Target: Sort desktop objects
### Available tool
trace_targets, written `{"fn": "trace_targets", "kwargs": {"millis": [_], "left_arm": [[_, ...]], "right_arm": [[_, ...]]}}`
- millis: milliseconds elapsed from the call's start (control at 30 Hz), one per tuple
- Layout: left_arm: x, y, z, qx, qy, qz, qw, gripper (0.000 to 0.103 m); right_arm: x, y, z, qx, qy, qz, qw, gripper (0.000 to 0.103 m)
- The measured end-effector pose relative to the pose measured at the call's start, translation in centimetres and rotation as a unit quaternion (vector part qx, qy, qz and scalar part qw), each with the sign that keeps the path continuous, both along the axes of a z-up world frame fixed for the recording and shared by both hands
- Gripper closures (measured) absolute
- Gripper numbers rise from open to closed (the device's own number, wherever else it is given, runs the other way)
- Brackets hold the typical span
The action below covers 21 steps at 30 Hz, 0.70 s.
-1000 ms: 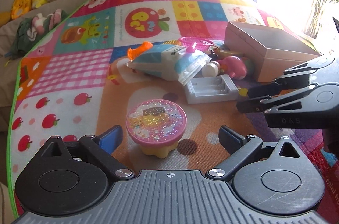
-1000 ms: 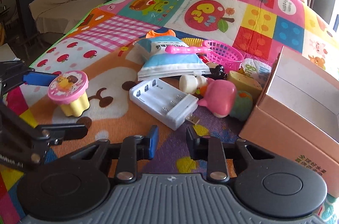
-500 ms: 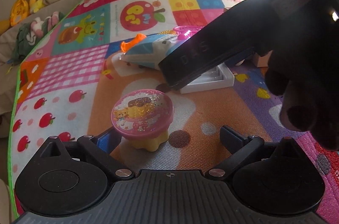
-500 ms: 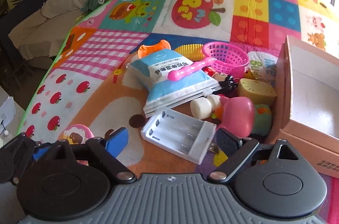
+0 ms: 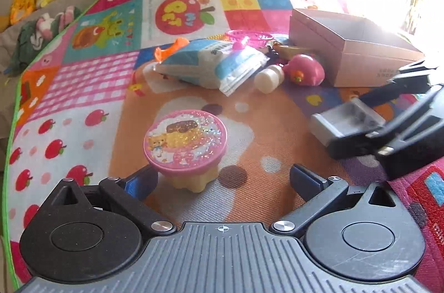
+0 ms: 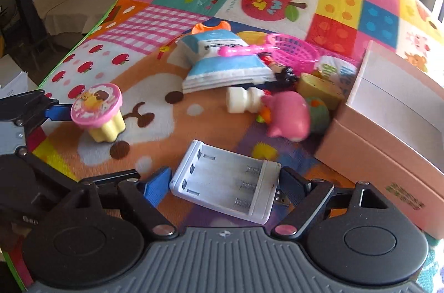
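A yellow pudding cup with a pink glitter lid (image 5: pixel 185 144) stands on the play mat between the fingers of my left gripper (image 5: pixel 222 180), which is open around it, its left finger close to the cup. It also shows in the right wrist view (image 6: pixel 99 111). My right gripper (image 6: pixel 226 186) has its jaws against both ends of a white battery charger (image 6: pixel 226 186), which also shows in the left wrist view (image 5: pixel 348 122). A pink cardboard box (image 6: pixel 394 132) stands open at the right.
A pile lies behind: a blue-white pouch (image 6: pixel 222 63), a pink basket (image 6: pixel 294 50), a small white bottle (image 6: pixel 241 99), a pink pig toy (image 6: pixel 288 115) and a tan toy (image 6: pixel 319 89). A sofa with stuffed toys is beyond the mat's left edge.
My right gripper has come down around the battery charger and closed onto it, pulling it away from the pile. My left gripper stays open around the pudding cup.
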<state>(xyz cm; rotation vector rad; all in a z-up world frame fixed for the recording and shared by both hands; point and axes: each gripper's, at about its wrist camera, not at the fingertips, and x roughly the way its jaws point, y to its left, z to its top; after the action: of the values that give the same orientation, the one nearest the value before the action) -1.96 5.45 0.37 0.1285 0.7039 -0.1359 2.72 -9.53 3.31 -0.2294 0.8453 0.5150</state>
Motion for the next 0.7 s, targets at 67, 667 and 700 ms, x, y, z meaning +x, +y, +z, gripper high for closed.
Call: {"fn": "trace_targets", "kwargs": {"millis": [67, 667, 700], "left_arm": [[0.0, -0.2, -0.1, 0.003, 0.002, 0.0, 1.0, 0.0], [1.9, 0.4, 1.0, -0.013, -0.022, 0.075, 0.9968, 0.024], [2.0, 0.4, 0.9, -0.011, -0.018, 0.078, 0.9967, 0.031]], "right_arm": [[-1.3, -2.1, 0.0, 0.015, 0.015, 0.006, 1.0, 0.018], [-6.9, -7.3, -1.9, 0.02, -0.028, -0.13, 0.991, 0.0], [-7.0, -7.1, -1.9, 0.011, -0.031, -0.132, 0.991, 0.0]]}}
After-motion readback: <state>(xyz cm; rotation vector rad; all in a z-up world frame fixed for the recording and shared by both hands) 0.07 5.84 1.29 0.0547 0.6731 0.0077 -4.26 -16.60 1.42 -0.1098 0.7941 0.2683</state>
